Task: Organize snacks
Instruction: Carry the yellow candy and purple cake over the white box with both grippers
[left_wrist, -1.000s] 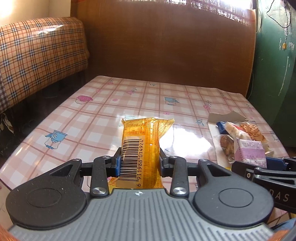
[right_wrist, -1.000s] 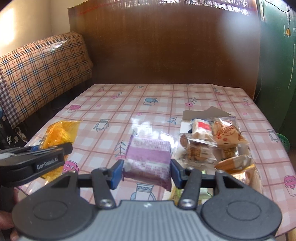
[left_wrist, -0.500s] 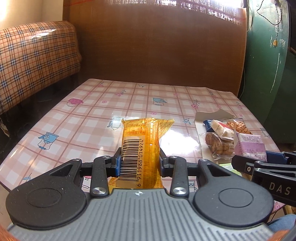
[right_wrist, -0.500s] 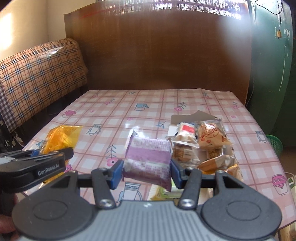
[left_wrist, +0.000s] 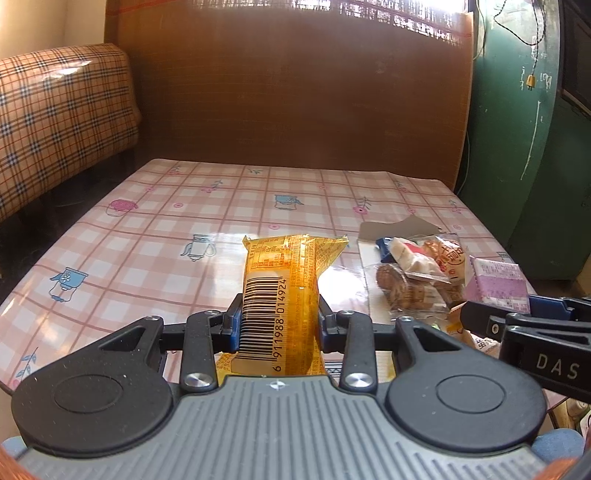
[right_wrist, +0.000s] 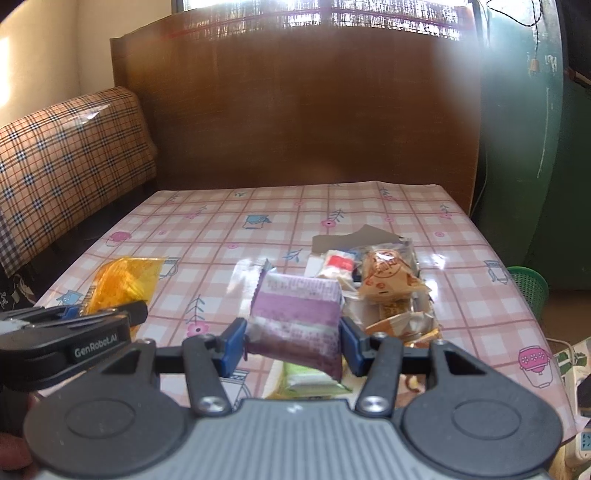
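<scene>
1. Left wrist view, far left: we see a plaid sofa (left_wrist: 62, 122) at upper left, with the pink checked table (left_wrist: 155, 236) filling mid-frame.
2. Centre bottom: left gripper (left_wrist: 280, 325) is clamped on the yellow pack (left_wrist: 284, 291), blue pads pressing both sides, barcode facing us. Pack stands up from the jaws, held above the table.
3. Right of centre: snack pile (left_wrist: 417, 273) lies on a card sheet (left_wrist: 399, 227) on the table, well right of the yellow pack.
4. Far right edge: the other gripper pokes in, with the purple pack visible at its tip.
5. Right wrist view, lower left: left gripper's side shows, yellow pack sticking out ahead of it.
6. Centre bottom: right gripper (right_wrist: 293, 341) is closed on the purple pack (right_wrist: 295, 314), pads tight on both ends, pack tilted slightly, held off the table.
7. Just below it: a green pack (right_wrist: 306, 376) lies on the table.
8. Right of centre: snack pile again, just beyond the purple pack.
9. Far right: green basket (right_wrist: 528, 288) sits beyond the table edge.
</scene>
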